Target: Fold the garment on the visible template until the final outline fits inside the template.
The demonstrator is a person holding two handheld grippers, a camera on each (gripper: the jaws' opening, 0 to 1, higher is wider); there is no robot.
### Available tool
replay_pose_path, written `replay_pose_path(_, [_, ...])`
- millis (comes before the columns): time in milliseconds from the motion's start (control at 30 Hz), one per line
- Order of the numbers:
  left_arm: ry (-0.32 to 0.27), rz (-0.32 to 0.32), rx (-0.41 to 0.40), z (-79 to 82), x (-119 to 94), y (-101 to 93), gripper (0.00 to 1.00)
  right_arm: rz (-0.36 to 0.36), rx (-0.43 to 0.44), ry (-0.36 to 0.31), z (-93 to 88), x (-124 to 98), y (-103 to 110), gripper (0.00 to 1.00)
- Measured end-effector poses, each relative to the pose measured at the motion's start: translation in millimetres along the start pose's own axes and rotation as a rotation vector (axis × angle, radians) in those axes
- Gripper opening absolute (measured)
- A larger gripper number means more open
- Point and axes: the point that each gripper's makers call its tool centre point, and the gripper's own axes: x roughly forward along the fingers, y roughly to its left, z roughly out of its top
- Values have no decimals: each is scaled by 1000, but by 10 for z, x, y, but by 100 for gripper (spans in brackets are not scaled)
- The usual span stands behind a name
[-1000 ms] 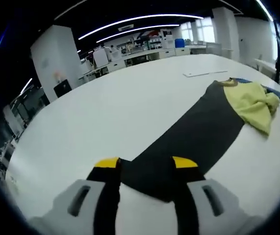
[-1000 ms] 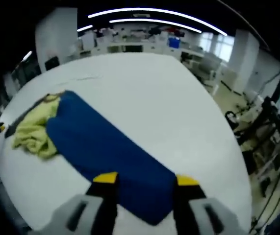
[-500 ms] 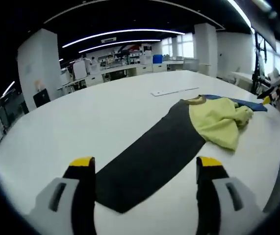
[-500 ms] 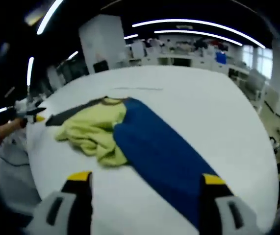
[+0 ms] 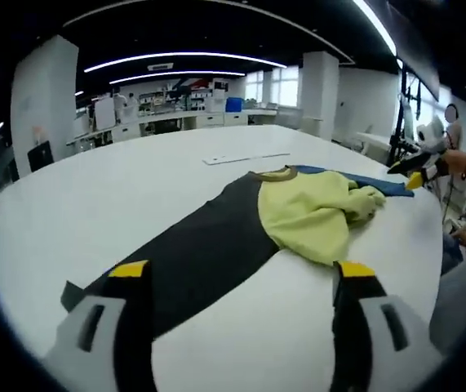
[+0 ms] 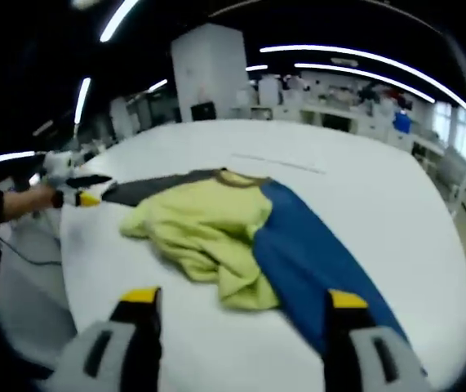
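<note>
A long garment lies across the white table (image 5: 118, 175): a black sleeve (image 5: 192, 253), a crumpled yellow body (image 5: 306, 208) and a blue sleeve (image 5: 383, 181). My left gripper (image 5: 241, 273) stands open just short of the black sleeve's end, nothing between its jaws. The right gripper view looks from the other side at the yellow body (image 6: 204, 224), the blue sleeve (image 6: 314, 261) and the black sleeve (image 6: 147, 189). My right gripper (image 6: 243, 298) is open above the blue sleeve and yellow hem, holding nothing. Each gripper appears small in the other's view, in a hand: (image 5: 412, 175), (image 6: 82, 198).
A thin pale strip (image 5: 245, 158) lies flat on the table beyond the garment's collar, also seen as a thin strip (image 6: 277, 163). Desks, shelves and equipment stand far behind. The table edge runs close to both hands.
Both grippers went from narrow at the sleeve ends to wide open, letting the sleeves lie. Both cameras have pulled back and swung toward the yellow middle.
</note>
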Motion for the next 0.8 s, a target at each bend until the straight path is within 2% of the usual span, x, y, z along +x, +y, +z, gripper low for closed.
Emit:
replay_pose_path(133, [-18, -26, 5, 64, 100, -276, 82, -4, -18, -12, 35, 55, 52, 76])
replay_pose_path(233, [-18, -53, -5, 24, 143, -312, 81, 0, -16, -23, 58, 107, 95, 74])
replay_pose_path(333, [-17, -74, -5, 29, 240, -482, 77, 0, -13, -28, 65, 145, 139, 73])
replay_pose_path(367, [-20, -77, -4, 9, 245, -476, 76, 0, -20, -25, 59, 164, 162, 71])
replay_pose_path(533, [5, -93, -9, -64, 348, -607, 66, -27, -68, 8, -28, 242, 196, 64])
replay_pose_path(567, [25, -100, -4, -116, 372, -645, 65, -38, -70, 19, -59, 256, 183, 62])
replay_pose_path(600, [39, -104, 7, -155, 387, -665, 61, -78, -102, 49, -116, 264, 129, 60])
replay_pose_path(667, [89, -123, -3, -251, 430, -763, 55, -99, -143, 68, -169, 300, 133, 56])
replay_pose_path(800, [100, -126, 9, -315, 508, -856, 45, -110, -132, 79, -267, 379, 135, 50])
